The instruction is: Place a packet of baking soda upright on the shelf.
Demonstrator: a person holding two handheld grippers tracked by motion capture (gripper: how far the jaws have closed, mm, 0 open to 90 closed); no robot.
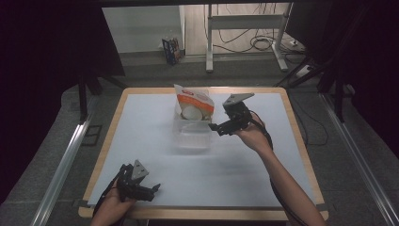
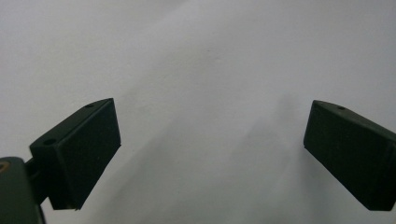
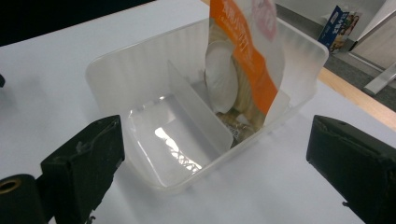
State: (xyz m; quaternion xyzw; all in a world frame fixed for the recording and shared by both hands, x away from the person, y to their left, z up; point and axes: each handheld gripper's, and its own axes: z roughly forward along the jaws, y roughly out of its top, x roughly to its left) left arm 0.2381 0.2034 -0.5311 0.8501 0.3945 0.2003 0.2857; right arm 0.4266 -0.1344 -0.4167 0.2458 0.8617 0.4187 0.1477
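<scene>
With both sets of jaws apart, I see the thin clear plastic divided tub [image 3: 187, 140] mid-table holding an upright orange-and-white snack pouch [image 3: 247, 51], which I judge light and crushable, best pinched at its top edge.

The orange-and-white snack bag [image 3: 247, 56], standing in the clear divided container [image 3: 140, 74] beyond the fingertips, carries printing too blurred to read.
</scene>
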